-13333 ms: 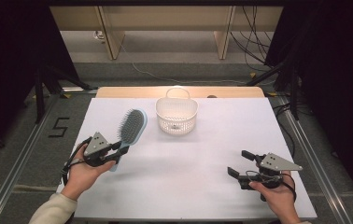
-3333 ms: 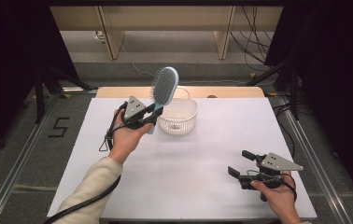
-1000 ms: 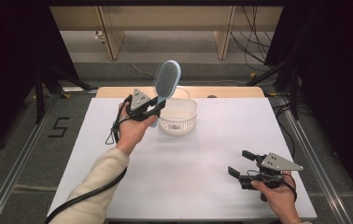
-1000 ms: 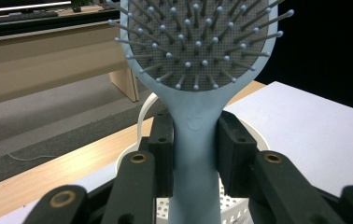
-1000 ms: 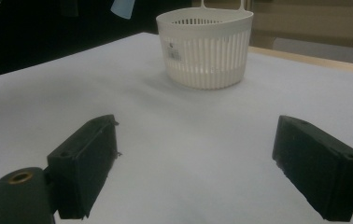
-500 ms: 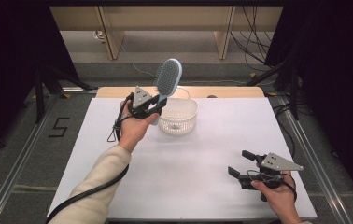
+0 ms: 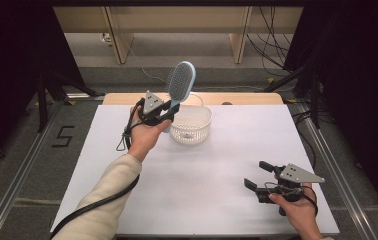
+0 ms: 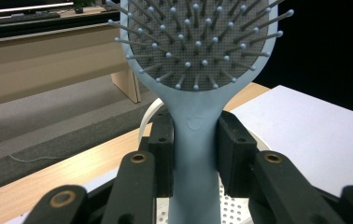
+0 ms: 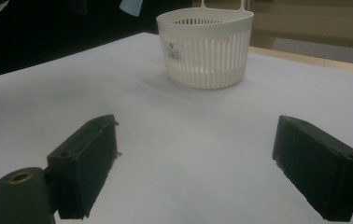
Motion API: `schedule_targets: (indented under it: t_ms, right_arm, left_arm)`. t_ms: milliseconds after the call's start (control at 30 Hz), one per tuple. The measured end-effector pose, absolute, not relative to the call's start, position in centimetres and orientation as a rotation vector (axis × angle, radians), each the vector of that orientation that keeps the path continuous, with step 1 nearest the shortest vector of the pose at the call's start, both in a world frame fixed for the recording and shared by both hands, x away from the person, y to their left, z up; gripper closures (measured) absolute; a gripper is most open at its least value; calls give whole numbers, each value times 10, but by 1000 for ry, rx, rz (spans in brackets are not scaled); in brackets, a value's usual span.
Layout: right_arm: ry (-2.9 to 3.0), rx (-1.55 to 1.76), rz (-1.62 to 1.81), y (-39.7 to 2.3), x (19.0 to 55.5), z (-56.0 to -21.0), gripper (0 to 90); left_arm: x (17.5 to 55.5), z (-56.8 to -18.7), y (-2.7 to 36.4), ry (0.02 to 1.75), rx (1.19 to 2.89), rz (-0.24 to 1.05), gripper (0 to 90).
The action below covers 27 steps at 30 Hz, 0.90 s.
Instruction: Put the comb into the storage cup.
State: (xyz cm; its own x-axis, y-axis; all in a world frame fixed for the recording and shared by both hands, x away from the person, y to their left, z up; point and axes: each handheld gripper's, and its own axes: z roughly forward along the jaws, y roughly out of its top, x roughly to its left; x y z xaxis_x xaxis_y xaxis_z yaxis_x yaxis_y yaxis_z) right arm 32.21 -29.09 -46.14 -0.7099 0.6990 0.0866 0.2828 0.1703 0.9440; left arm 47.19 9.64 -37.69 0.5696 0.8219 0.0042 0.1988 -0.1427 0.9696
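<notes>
Near the table's [image 7: 127,200] far edge, the left gripper [image 7: 169,111] pinches the brush [image 7: 179,82] by its handle, raised since earlier beside the basket [image 7: 191,125], probably headed inside. By the near right corner, the right gripper [image 7: 262,175] rests spread.

Hairbrush [image 8: 198,70]: top of head cut off by upper edge in left gripper view, handle's lower end runs off bottom edge betw. the pads. Basket [image 8: 233,210] mostly hidden behind handle & jaws there; inside can't be made out. In right gripper view, brush [image 9: 130,5] is a blurred scrap cut by top edge; basket label [image 9: 175,53] too small to read.
</notes>
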Motion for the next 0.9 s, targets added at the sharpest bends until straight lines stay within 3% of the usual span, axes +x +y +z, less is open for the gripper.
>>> schedule_targets:
  t_ms: [900]
  right_arm:
    - [2086, 931, 1558, -291, 322, -462, 148]
  left_arm:
    - [480, -375, 88, 865, 1652, 674, 696]
